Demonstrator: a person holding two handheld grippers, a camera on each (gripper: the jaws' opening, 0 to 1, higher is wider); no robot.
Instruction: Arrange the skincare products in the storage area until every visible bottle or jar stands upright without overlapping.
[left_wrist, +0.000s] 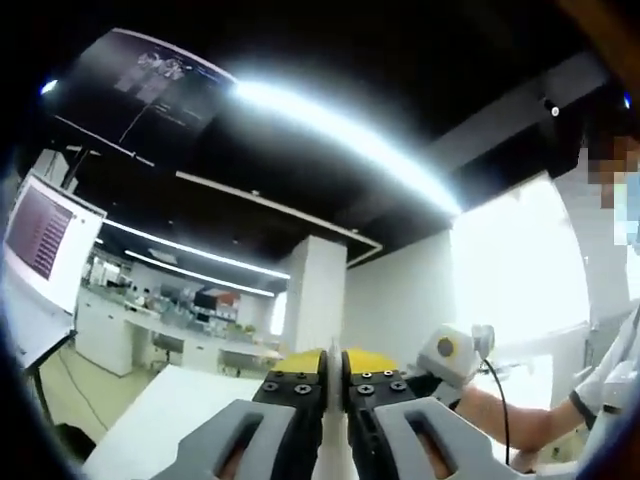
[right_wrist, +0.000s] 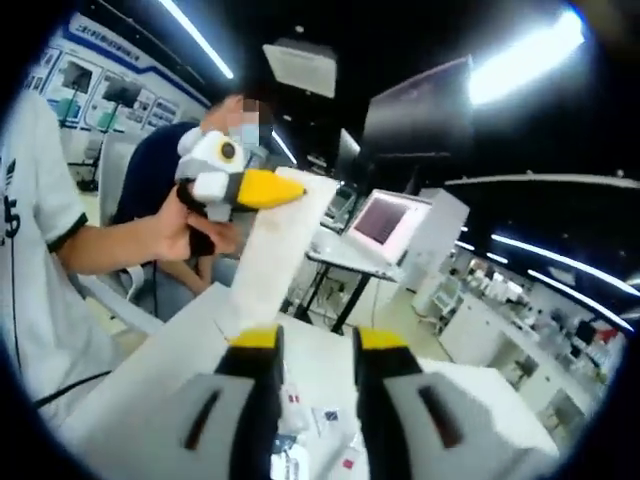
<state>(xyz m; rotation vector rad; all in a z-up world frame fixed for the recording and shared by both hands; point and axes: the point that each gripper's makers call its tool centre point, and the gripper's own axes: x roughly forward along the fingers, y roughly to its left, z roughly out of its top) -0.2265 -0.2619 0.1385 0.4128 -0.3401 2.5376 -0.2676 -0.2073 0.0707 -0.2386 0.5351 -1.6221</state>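
Note:
My left gripper (left_wrist: 333, 362) points up towards the ceiling, its yellow-tipped jaws shut on the thin edge of a white flat panel (left_wrist: 333, 448). In the right gripper view that same left gripper (right_wrist: 283, 190) is held up in a hand, and the white panel (right_wrist: 272, 258) hangs from it down to the table. My right gripper (right_wrist: 320, 342) stands open low over the white table (right_wrist: 480, 410), with nothing between its jaws. Below it lie a few small items (right_wrist: 300, 440) with red marks, too blurred to name.
A person in a white shirt (right_wrist: 40, 250) holds the grippers, and the forearm (left_wrist: 500, 415) shows at the right. Another person in dark blue (right_wrist: 160, 170) sits behind. A desk with a lit monitor (right_wrist: 385, 222) stands beyond the table. Lab benches (left_wrist: 150, 320) line the far wall.

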